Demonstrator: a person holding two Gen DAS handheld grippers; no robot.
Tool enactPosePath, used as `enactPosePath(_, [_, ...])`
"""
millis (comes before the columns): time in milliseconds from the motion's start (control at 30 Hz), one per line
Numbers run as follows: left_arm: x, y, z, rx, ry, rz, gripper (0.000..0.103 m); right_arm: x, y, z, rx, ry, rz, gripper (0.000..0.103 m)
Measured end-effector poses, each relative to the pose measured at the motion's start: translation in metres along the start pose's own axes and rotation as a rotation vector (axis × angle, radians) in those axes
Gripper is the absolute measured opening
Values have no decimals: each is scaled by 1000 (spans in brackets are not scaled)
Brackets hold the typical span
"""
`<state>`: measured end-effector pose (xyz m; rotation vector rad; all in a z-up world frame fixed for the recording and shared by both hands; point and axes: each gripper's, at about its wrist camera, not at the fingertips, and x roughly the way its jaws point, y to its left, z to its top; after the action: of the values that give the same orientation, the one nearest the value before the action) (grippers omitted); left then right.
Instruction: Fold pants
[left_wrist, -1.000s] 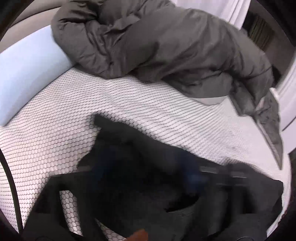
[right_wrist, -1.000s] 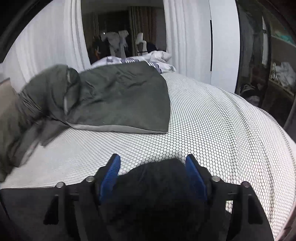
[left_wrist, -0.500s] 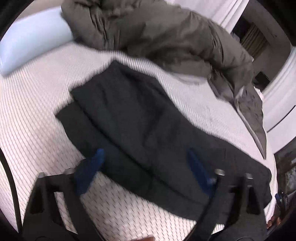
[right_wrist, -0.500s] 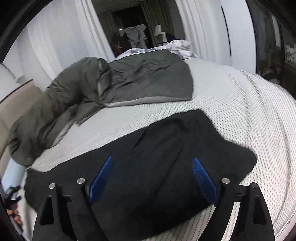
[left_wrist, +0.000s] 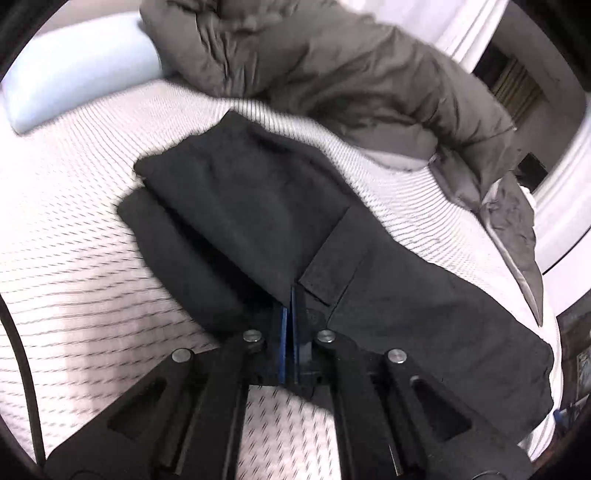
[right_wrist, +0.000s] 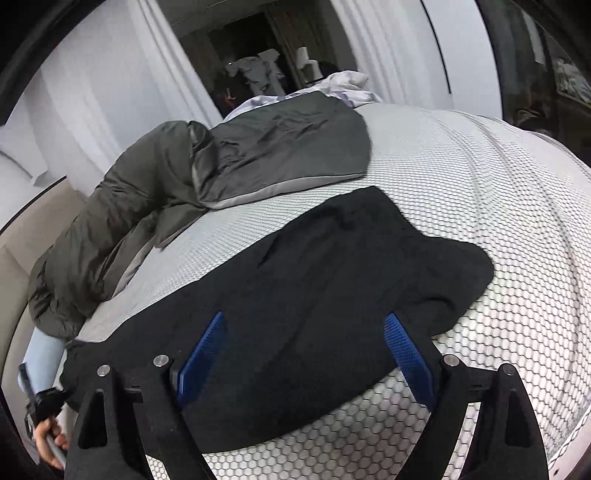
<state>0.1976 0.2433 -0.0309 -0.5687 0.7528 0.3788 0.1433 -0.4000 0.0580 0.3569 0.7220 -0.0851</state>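
The black pants (left_wrist: 266, 218) lie on the white honeycomb-patterned bed (left_wrist: 66, 258), one leg laid over the other, a pocket flap showing mid-way. They also show in the right wrist view (right_wrist: 325, 280), stretched from left to right. My left gripper (left_wrist: 290, 295) has its blue pads pressed together at the pants' near edge; whether cloth is pinched between them is not clear. My right gripper (right_wrist: 303, 332) is open, its blue pads (right_wrist: 400, 341) spread wide just above the pants' near side, holding nothing.
A grey puffy duvet (left_wrist: 351, 74) lies bunched along the far side of the bed, also in the right wrist view (right_wrist: 221, 166). A pale blue pillow (left_wrist: 74, 66) sits at the far left. White curtains (right_wrist: 110, 92) and a dark doorway lie beyond.
Both grippers let go of the pants, which dropped flat on the bed. The left gripper's jaws went from wide open to shut at the pants' near edge. The right stays open.
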Motion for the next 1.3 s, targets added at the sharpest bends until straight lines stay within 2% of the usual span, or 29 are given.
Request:
enactPosePath(100, [-5,7,-3,37,5,36,1,-3,-3,2,3,-10,-22,89])
enactPosePath(200, [6,22,-11,9,79,57,2,-2,-5,1,2,-7,-40,89])
enactPosePath(267, [5,29,-11,-18,87,54,11,0,-7,1,5,7,-50,89])
enactPosePath(300, [2,31,-10,-35,83,58,18,0,-7,0,4,9,-47,89])
enactPosePath(333, [-4,35,-8,-59,74,75,37,-2,-8,0,3,7,-46,89])
enactPosePath(367, [-10,39,-9,-79,60,86,64,-5,-10,-1,3,-1,-52,89])
enactPosePath(433, [-20,49,-10,-127,4,74,82,-10,-15,-2,4,2,-47,89])
enactPosePath(533, [-8,62,-10,-192,53,18,81,-10,-30,-4,57,24,-32,89])
enactPosePath(600, [6,65,-8,-226,76,-20,75,-8,-42,-6,102,49,-7,89])
enactPosePath(633, [13,64,-5,-229,65,-9,65,-6,-44,-6,116,60,0,89])
enactPosePath(667, [18,64,-2,-224,47,13,45,-3,-47,-6,129,76,2,89])
enactPosePath(700, [22,64,0,-228,34,36,31,-1,-48,-6,135,84,0,89])
enactPosePath(733, [23,67,1,-243,26,41,12,1,-51,-6,140,96,-1,89])
enactPosePath(767, [24,68,1,-269,12,26,4,3,-53,-7,143,104,1,89])
enactPosePath(833, [16,67,0,-289,-18,13,3,4,-61,-7,160,110,0,89])
enactPosePath(933, [-10,67,-3,-246,-62,27,3,2,-79,-10,205,129,-15,89])
enactPosePath(1033, [-16,69,-2,-224,-76,59,3,10,-85,-15,212,174,31,89])
enactPosePath(1133, [-14,73,-2,-241,-55,56,3,32,-94,-17,311,179,91,87])
enactPosePath(1200, [-13,72,-1,-234,-54,55,3,45,-95,-12,365,142,144,67])
enactPosePath(1233, [-13,72,-1,-229,-55,52,3,53,-95,-9,390,112,160,42])
enactPosePath(1267, [-13,71,0,-222,-57,45,3,57,-96,-8,403,113,146,22])
enactPosePath(1300, [-13,71,1,-216,-58,39,3,62,-95,-8,420,125,136,19])
